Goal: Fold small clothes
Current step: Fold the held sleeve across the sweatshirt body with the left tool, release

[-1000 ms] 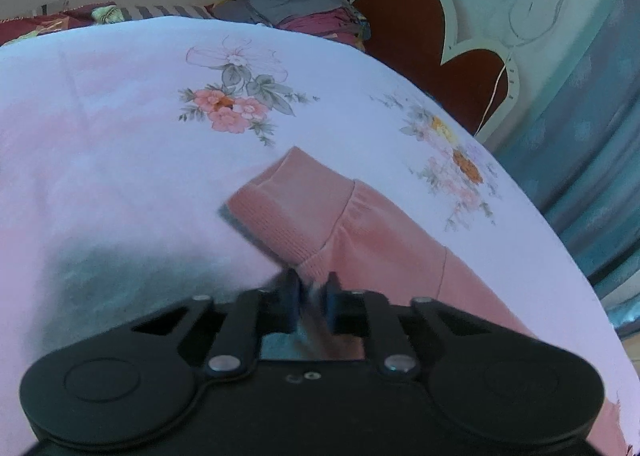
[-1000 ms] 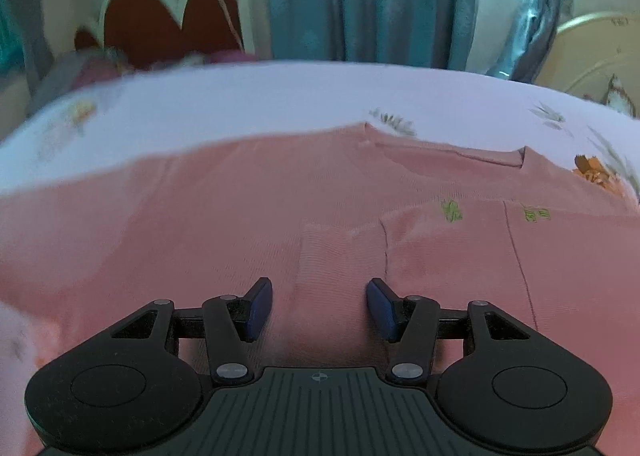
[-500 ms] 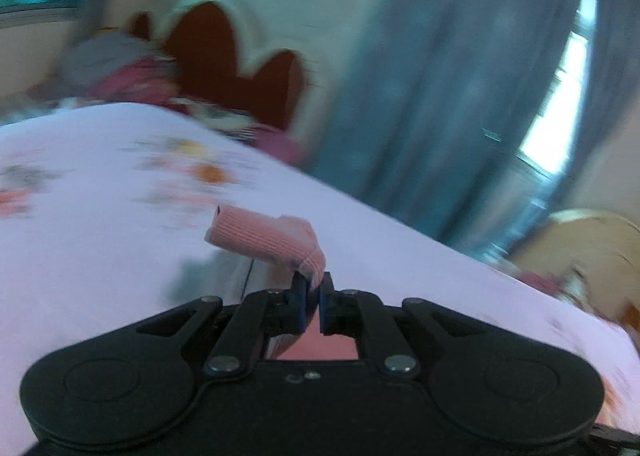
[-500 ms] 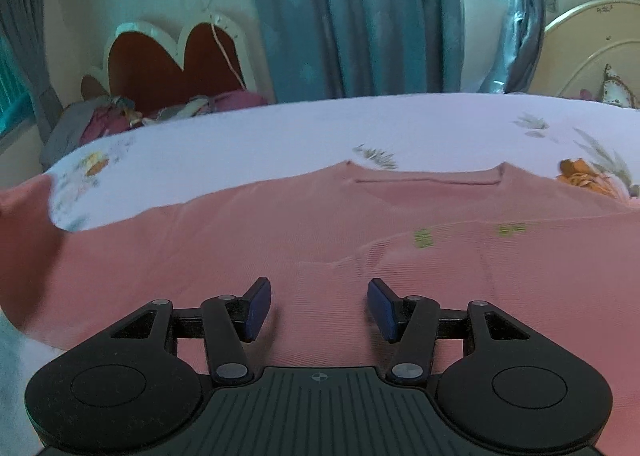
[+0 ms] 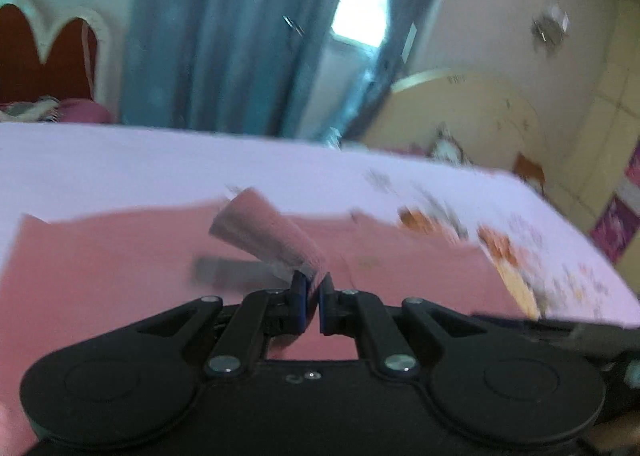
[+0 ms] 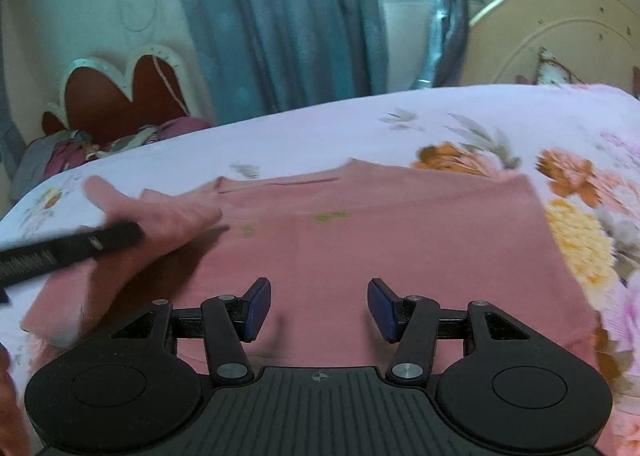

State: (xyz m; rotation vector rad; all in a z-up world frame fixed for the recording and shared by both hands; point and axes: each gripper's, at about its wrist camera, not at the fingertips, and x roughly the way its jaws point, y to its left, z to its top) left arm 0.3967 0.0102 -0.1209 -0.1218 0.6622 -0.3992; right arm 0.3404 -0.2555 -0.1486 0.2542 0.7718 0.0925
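A pink sweater [image 6: 400, 240] lies flat on the floral bedsheet [image 6: 320, 124], neckline away from me. My left gripper [image 5: 313, 288] is shut on the sweater's sleeve near the ribbed cuff [image 5: 264, 232]. It holds the cuff lifted over the sweater's body [image 5: 100, 256]. The picture there is blurred by motion. In the right wrist view the raised sleeve [image 6: 160, 216] hangs at the left with a blurred black bar of the left tool [image 6: 72, 248] across it. My right gripper [image 6: 319, 296] hovers open over the sweater's lower middle, nothing between its fingers.
A heart-shaped red headboard [image 6: 120, 96] and a pile of clothes [image 6: 60, 152] sit at the bed's far left. Blue curtains [image 6: 280, 16] and a window stand behind the bed. A cream round headboard [image 6: 560, 36] is at the far right.
My left gripper has lifted the sleeve cuff off the sheet and swung it right, over the sweater's body. My right gripper has shifted along the sweater and stayed open.
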